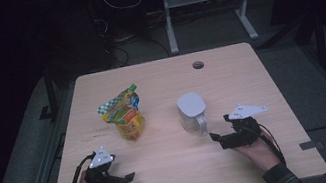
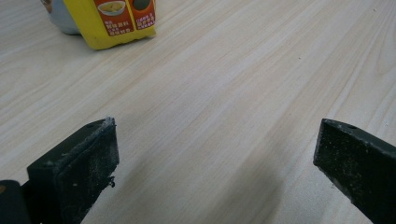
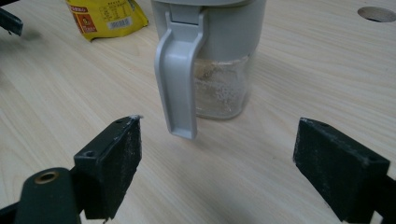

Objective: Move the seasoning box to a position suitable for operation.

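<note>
**Right gripper lined up on the jar handle, nothing yet grasped**

The work stood at its start. The lidded jar sat upright near the middle of the wooden table, its grey handle turned toward the right gripper, whose jaws stood wide apart with nothing between them, just short of that handle. By my reading, the reach was nearly made and the grasp itself, with whatever was to follow, remained to be done. The left gripper rested near the table's front edge, released as well, well apart from the yellow snack pouch standing to the jar's left.

The right gripper view showed pale granules inside the jar's clear lower body, which the high view left too small to tell. The left gripper view caught the pouch's printed panels
</note>
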Demonstrator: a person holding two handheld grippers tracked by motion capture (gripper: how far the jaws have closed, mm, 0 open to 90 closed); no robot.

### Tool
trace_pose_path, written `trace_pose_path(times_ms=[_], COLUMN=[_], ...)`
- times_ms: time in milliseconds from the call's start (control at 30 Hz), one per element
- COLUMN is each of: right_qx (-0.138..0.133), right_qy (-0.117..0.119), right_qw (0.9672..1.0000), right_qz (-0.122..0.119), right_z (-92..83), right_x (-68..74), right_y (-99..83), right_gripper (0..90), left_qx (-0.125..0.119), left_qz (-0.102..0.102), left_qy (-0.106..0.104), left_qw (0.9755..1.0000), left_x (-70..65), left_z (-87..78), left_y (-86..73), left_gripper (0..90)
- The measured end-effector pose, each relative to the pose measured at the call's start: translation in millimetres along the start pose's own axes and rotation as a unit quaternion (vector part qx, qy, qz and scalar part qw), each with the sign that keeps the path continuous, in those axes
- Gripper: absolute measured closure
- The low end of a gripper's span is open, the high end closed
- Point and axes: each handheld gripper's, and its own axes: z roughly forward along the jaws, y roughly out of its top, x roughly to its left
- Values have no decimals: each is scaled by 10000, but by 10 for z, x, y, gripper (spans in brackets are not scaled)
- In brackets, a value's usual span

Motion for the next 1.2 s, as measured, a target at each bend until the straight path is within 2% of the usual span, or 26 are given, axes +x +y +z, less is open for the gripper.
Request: trace_pose_path(times_ms=[67,500,700,733,900,933,1067,1200], right_qx=[34,-17,-50,-33,-53,-53,40,16], right_qy=[-5,33,-64,-83,-137,-137,-120,-123], right_qw=[10000,10000,9999,9999,9998,9998,9998,9998], right_qz=[-6,53,101,111,124,124,172,157], right_z=[38,248,316,334,350,350,352,343], right_x=[25,112,153,175,206,206,226,228], right_y=[23,179,224,231,238,238,237,239], right_gripper=[150,174,237,292,423,423,536,598], left_qx=[-27,5,5,8,12,12,19,26], left_qz=[-49,52,54,57,73,73,73,72], left_qy=[-8,-3,-2,-6,-10,-10,-13,-17], left_qw=[10000,10000,10000,10000,10000,10000,10000,10000], left_x=[-12,-7,-14,-14,-15,-15,-20,-21], left_z=[5,1,-2,-2,-4,-4,-4,-1], left_y=[0,6,8,8,9,9,10,11], left_gripper=[0,0,0,0,0,0,0,0])
